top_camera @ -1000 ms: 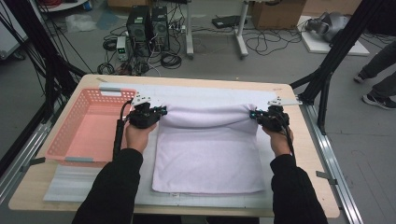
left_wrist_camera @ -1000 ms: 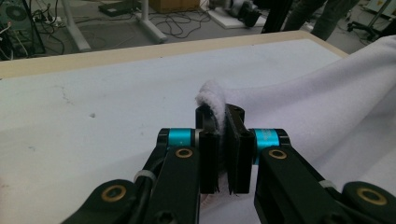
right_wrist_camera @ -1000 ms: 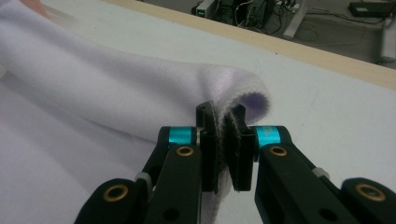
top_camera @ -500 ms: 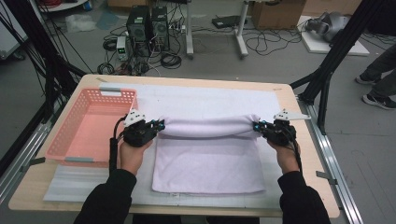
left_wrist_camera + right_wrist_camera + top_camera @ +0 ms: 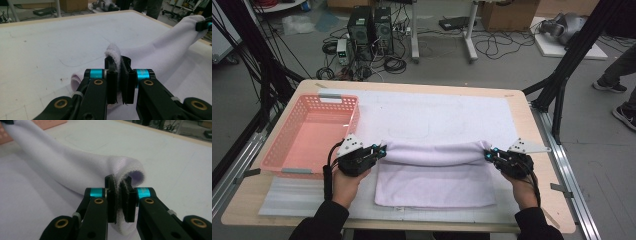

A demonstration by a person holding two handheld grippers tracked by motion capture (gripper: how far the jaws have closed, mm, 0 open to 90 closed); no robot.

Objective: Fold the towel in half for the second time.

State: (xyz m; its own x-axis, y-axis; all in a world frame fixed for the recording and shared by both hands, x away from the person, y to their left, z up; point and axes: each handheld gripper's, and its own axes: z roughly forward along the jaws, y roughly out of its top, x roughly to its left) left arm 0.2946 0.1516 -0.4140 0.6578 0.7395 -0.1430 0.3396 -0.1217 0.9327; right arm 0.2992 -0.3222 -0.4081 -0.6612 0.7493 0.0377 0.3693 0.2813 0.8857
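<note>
A pale lilac towel (image 5: 437, 180) lies on the table's white mat, its far edge lifted and folded toward the person. My left gripper (image 5: 380, 148) is shut on the towel's left far corner; in the left gripper view the fleecy corner (image 5: 113, 51) sticks up between the closed black jaws (image 5: 118, 72). My right gripper (image 5: 488, 154) is shut on the right far corner, where the towel (image 5: 75, 162) bulges around the pinched jaws (image 5: 118, 192). The raised fold (image 5: 434, 152) spans from one gripper to the other above the flat lower layer.
A pink plastic basket (image 5: 287, 165) stands at the table's left, close to my left hand. The white mat (image 5: 437, 112) stretches behind the towel. The wooden table edge (image 5: 539, 150) runs along the right. Computers and cables lie on the floor beyond.
Both grippers have drawn the towel's far edge toward the person, slightly lower. The raised fold now lies over more of the flat lower layer.
</note>
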